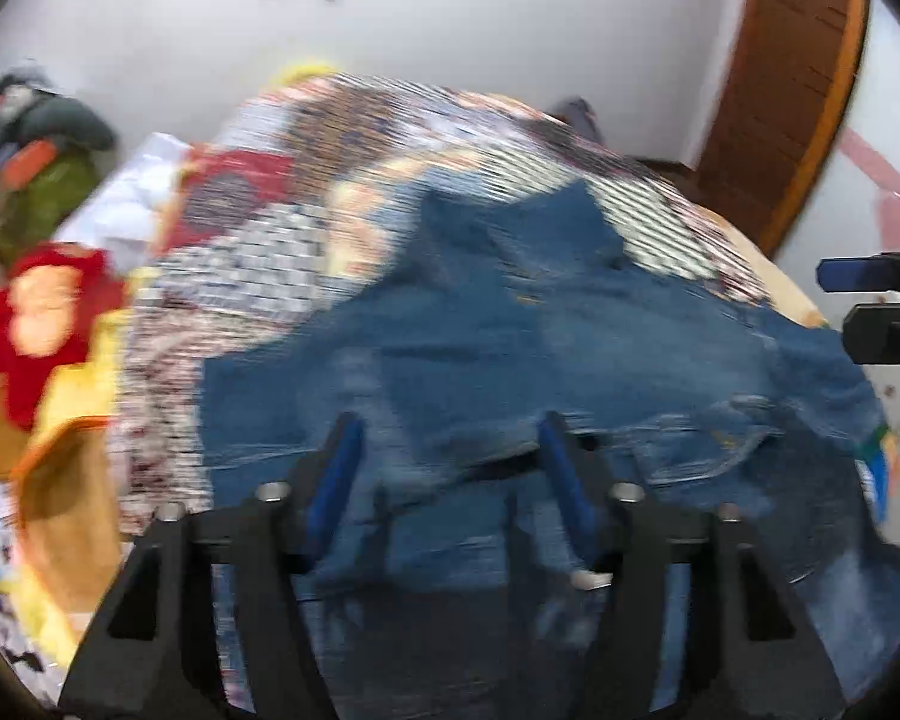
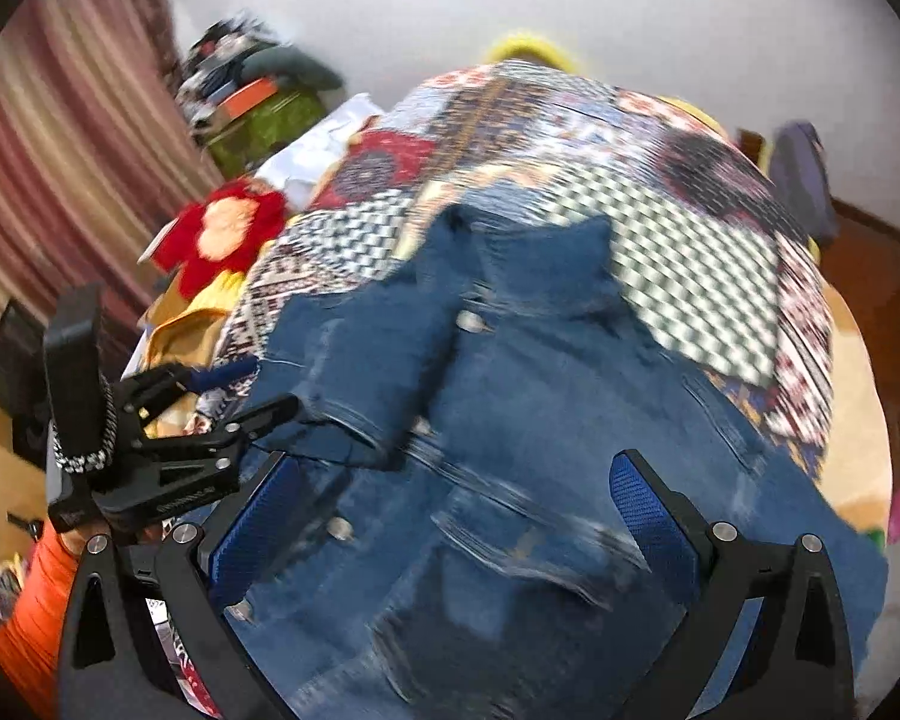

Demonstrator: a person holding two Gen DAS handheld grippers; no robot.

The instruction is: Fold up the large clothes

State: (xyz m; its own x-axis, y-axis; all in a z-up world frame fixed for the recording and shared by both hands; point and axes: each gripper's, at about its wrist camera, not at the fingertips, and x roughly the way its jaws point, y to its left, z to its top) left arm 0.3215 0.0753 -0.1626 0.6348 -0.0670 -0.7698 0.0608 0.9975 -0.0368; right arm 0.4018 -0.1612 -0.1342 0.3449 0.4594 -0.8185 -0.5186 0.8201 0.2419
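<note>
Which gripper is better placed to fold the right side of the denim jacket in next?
Probably the right gripper: it hangs open over the denim jacket body; the left gripper sits open at the folded sleeve.

Black left gripper (image 1: 450,468), blue ribbed pads, silver screws, orange sleeve (image 2: 36,612)

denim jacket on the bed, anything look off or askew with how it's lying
Somewhat. The denim jacket lies rumpled on the patterned bedspread, not flat: one sleeve is folded across the front at a slant and the collar is bunched. No damage shows through the blur. Both grippers hang open above it.
</note>
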